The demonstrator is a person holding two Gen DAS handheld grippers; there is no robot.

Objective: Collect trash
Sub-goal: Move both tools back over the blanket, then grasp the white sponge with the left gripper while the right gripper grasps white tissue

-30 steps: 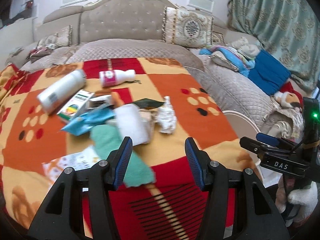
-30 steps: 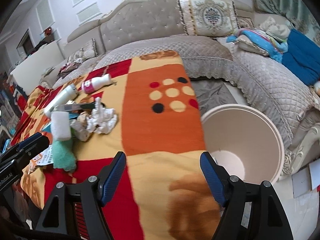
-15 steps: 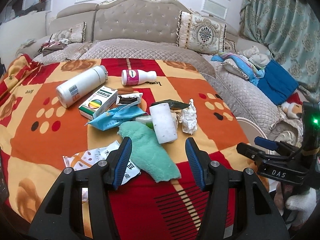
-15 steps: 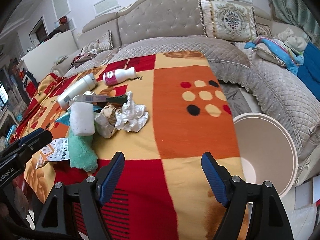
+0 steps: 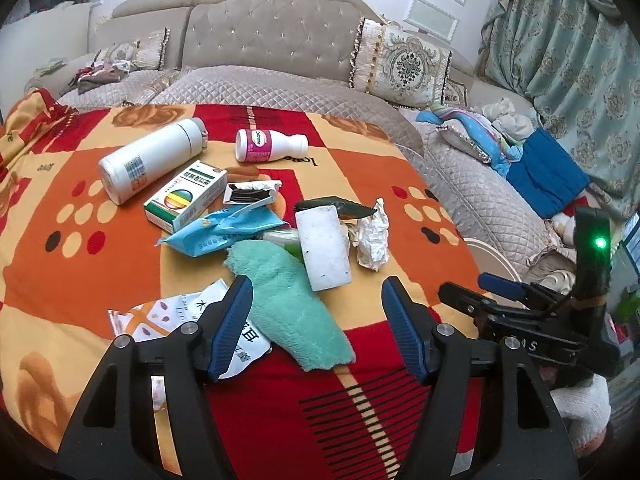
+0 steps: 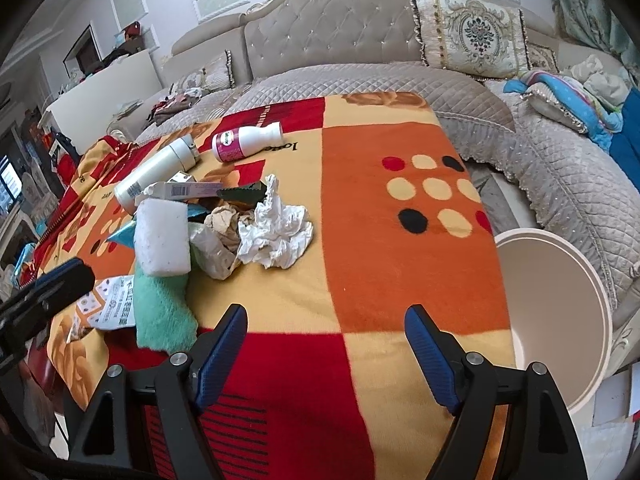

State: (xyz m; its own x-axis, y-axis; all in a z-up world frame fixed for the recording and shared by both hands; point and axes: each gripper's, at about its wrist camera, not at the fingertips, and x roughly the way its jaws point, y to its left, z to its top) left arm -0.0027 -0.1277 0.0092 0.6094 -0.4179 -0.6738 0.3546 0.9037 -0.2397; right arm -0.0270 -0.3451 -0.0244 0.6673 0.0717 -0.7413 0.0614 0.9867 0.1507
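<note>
A heap of trash lies on the patterned blanket (image 5: pixel 400 216): a crumpled white tissue (image 5: pixel 372 240) (image 6: pixel 276 228), a white sponge block (image 5: pixel 324 248) (image 6: pixel 162 238), a green cloth (image 5: pixel 288 304) (image 6: pixel 160 312), a blue wrapper (image 5: pixel 224 232), a green-and-white box (image 5: pixel 186 196), a printed paper packet (image 5: pixel 176 316), a pink-labelled bottle (image 5: pixel 268 146) (image 6: pixel 244 142) and a white flask (image 5: pixel 152 158) (image 6: pixel 156 168). My left gripper (image 5: pixel 316 316) hovers over the green cloth, its jaws opening with nothing gripped. My right gripper (image 6: pixel 326 344) is open above bare blanket, right of the heap.
A cream waste bin (image 6: pixel 556 312) stands beside the blanket's right edge, its rim (image 5: pixel 492 256) just showing in the left wrist view. A quilted sofa (image 5: pixel 280 80) with cushions and piled clothes (image 5: pixel 500 136) wraps around the back and right.
Both views have swung left, so the trash heap sits more central and nearer. The left gripper's jaws stand wider apart than before. Nothing on the blanket has moved.
</note>
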